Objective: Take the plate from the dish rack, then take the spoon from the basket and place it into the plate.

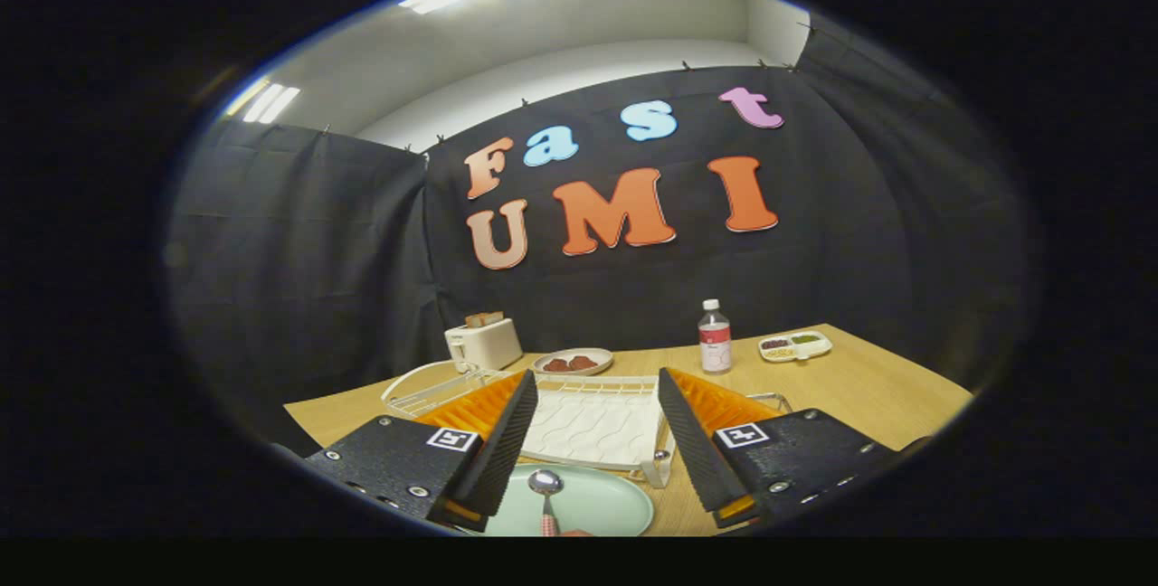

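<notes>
Gripper: the two-finger gripper (597, 441) hangs above the near edge of the light wooden table (868, 387), fingers spread wide, nothing between them.
Plate: the round pale green plate (606, 505) lies flat on the table, near, below the gap between the fingers.
Spoon: the metal spoon with a pink patterned handle (546, 488) rests in the plate, bowl pointing far.
Dish rack: the white wire dish rack (593, 428) sits just beyond the plate.
Far side: white toaster (484, 344) left, clear plastic bottle (715, 337) right.
</notes>
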`<action>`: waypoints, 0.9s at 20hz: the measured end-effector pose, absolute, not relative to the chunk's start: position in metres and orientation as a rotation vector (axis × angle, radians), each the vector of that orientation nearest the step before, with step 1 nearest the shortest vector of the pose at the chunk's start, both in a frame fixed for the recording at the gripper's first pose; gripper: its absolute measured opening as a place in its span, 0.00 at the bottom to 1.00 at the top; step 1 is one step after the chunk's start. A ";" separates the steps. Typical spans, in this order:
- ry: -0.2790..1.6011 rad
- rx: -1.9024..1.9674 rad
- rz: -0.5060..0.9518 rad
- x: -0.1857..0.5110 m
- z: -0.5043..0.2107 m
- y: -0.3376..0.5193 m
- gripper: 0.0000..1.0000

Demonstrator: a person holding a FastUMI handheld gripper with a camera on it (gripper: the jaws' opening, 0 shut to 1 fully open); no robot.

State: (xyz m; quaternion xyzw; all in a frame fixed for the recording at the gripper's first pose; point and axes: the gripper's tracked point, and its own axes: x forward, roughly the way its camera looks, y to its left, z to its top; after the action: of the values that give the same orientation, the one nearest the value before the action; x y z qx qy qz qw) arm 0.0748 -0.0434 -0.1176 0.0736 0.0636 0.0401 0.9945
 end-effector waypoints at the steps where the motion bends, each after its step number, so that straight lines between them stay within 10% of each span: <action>1: 0.109 0.138 0.065 0.078 -0.112 -0.045 0.82; 18: -0.018 0.038 -0.074 0.103 -0.070 -0.050 0.92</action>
State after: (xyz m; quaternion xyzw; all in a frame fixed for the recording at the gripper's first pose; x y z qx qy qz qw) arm 0.1029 -0.0502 -0.0702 0.0191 -0.0091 -0.0369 0.9991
